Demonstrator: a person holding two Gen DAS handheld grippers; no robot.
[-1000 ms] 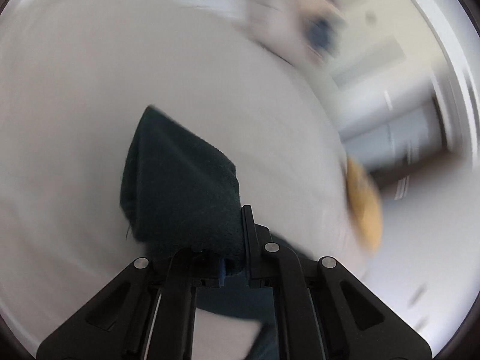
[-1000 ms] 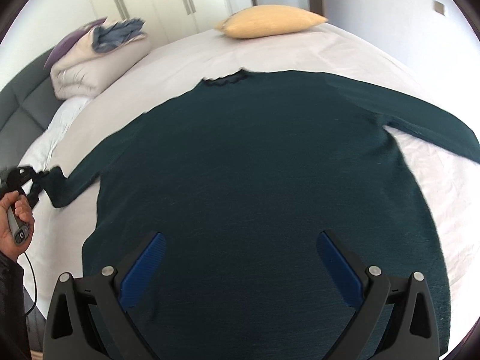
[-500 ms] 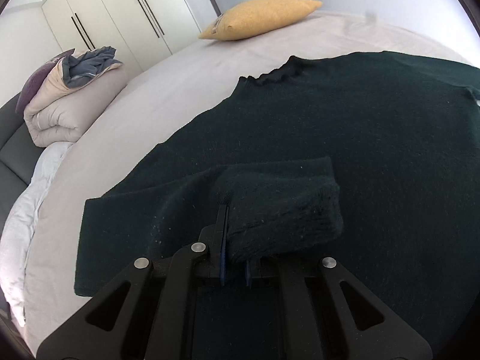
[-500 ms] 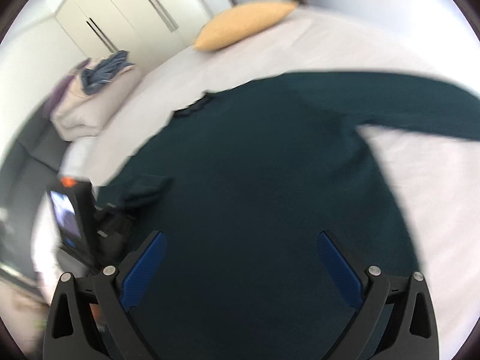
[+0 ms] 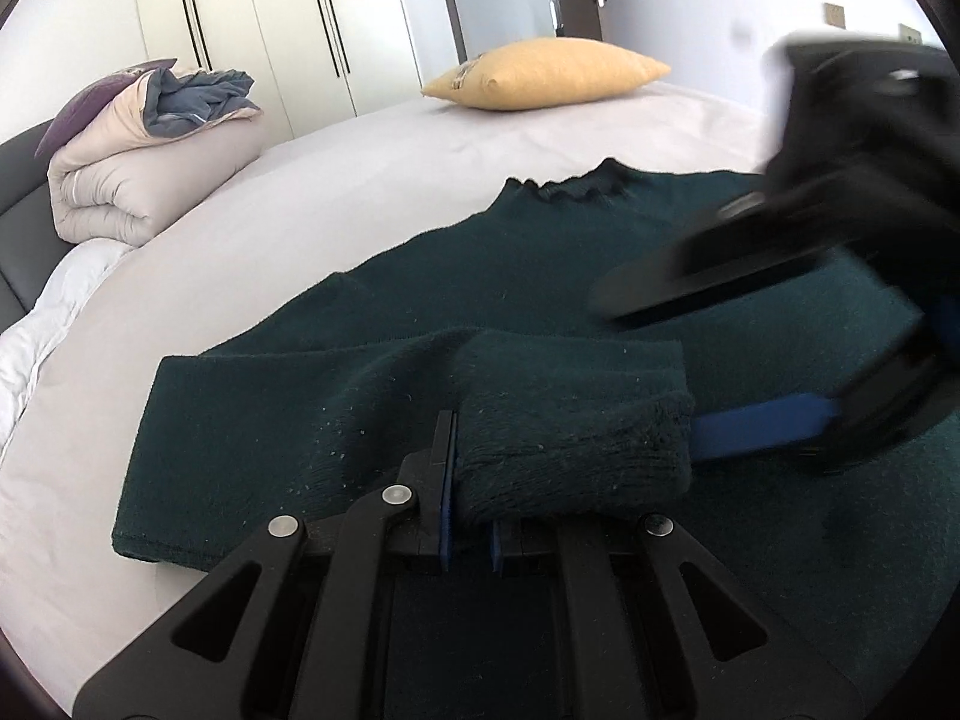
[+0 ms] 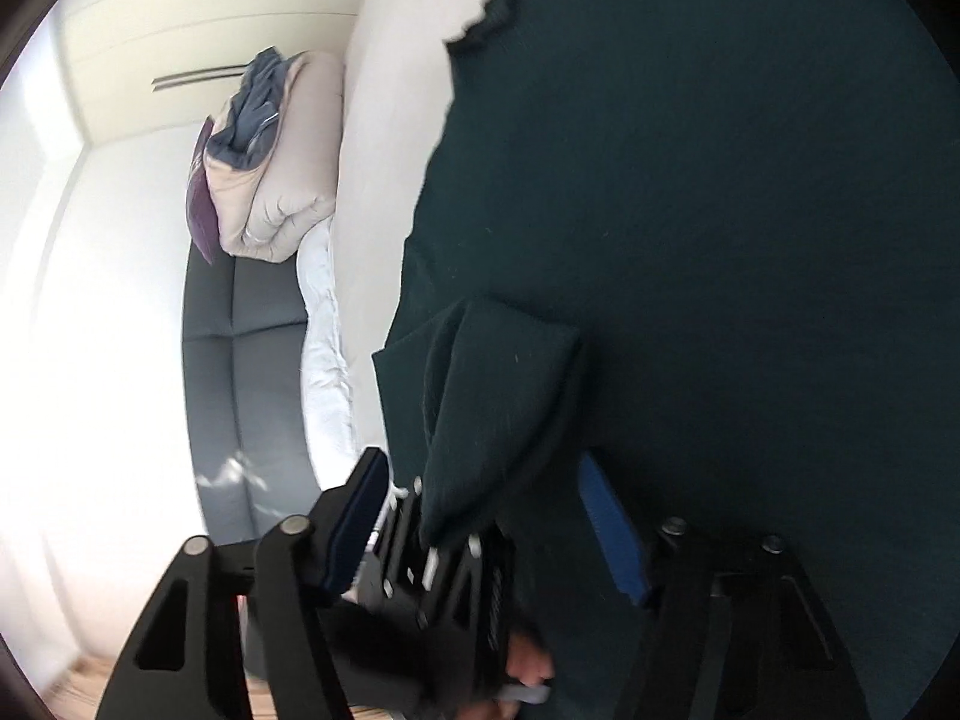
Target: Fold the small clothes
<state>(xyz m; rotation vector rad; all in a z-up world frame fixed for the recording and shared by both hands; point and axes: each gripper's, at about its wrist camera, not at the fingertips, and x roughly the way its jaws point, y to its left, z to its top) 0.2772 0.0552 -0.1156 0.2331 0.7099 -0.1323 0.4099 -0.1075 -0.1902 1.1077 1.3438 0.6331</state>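
Sleeve fold in hand: cuff carried in over the sweater's body.

The left gripper [image 5: 467, 519] is clenched on the sleeve cuff [image 5: 570, 450] of the dark green sweater [image 5: 600, 252], which lies flat on the bed [image 5: 300, 210] ahead of it. The right gripper [image 6: 480, 531], fingers spread and grasping nothing, comes in from the left gripper's right, its blue pad [image 5: 762, 423] just beside the cuff. Next, I judge, the cuff must be laid flat and released, or passed across.
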